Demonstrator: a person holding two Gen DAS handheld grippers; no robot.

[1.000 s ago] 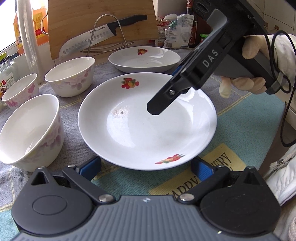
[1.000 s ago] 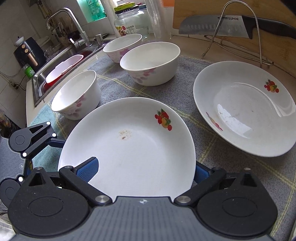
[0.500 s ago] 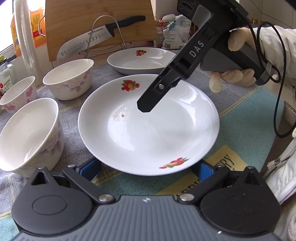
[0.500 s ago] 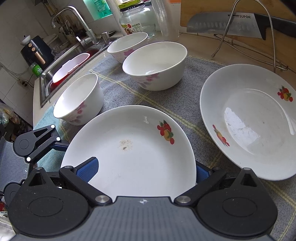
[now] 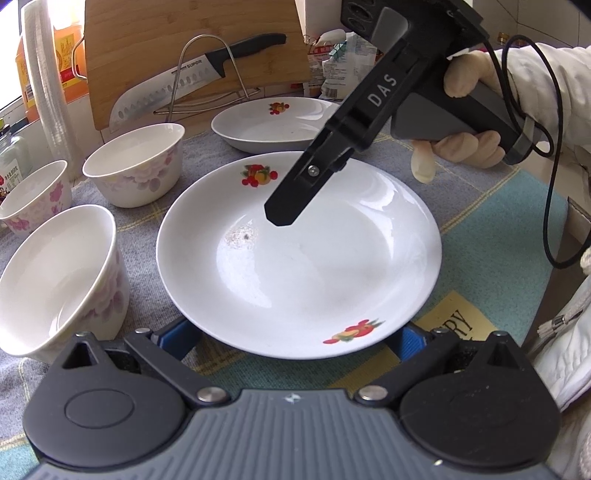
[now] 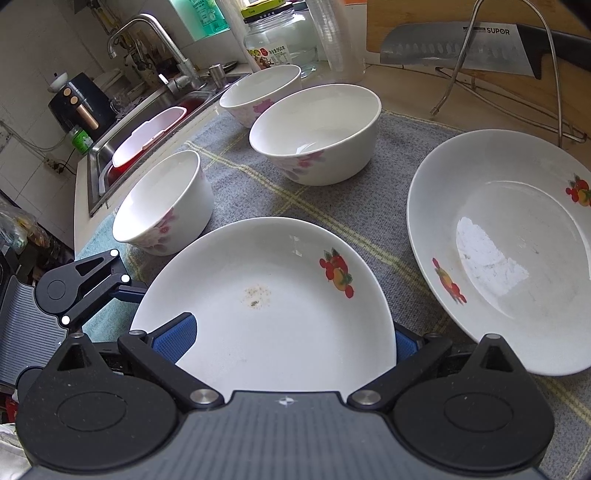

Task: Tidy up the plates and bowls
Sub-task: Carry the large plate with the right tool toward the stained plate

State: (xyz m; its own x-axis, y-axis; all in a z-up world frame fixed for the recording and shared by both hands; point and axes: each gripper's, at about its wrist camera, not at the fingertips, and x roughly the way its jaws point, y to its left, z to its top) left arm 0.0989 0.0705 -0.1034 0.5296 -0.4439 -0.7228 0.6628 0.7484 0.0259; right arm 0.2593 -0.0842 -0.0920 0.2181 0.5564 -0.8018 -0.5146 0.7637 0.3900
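A white plate with fruit prints (image 5: 299, 258) (image 6: 269, 306) lies on the cloth in front of both grippers. My left gripper (image 5: 295, 334) is open, its blue pads (image 5: 181, 332) tucked under the plate's near rim. My right gripper (image 6: 291, 339) is open with the plate's rim between its fingers: one finger (image 5: 291, 199) reaches over the plate, the other is hidden below. A second matching plate (image 5: 273, 125) (image 6: 509, 251) sits beyond. Three floral bowls stand upright on the left: near (image 5: 55, 277) (image 6: 166, 206), middle (image 5: 136, 166) (image 6: 317, 133), far (image 5: 33, 195) (image 6: 262, 92).
A knife (image 5: 177, 85) rests on a wire rack (image 6: 550, 55) against a wooden board (image 5: 192, 33). A sink (image 6: 147, 133) with a tap is at the counter's far left. A glass jar (image 6: 277, 40) and stacked plastic cups (image 5: 44, 85) stand behind the bowls. A gloved hand (image 5: 465, 144) holds the right gripper.
My right gripper has slid further in over the plate toward its middle, and its view has moved nearer the far plate. The left gripper has barely shifted.
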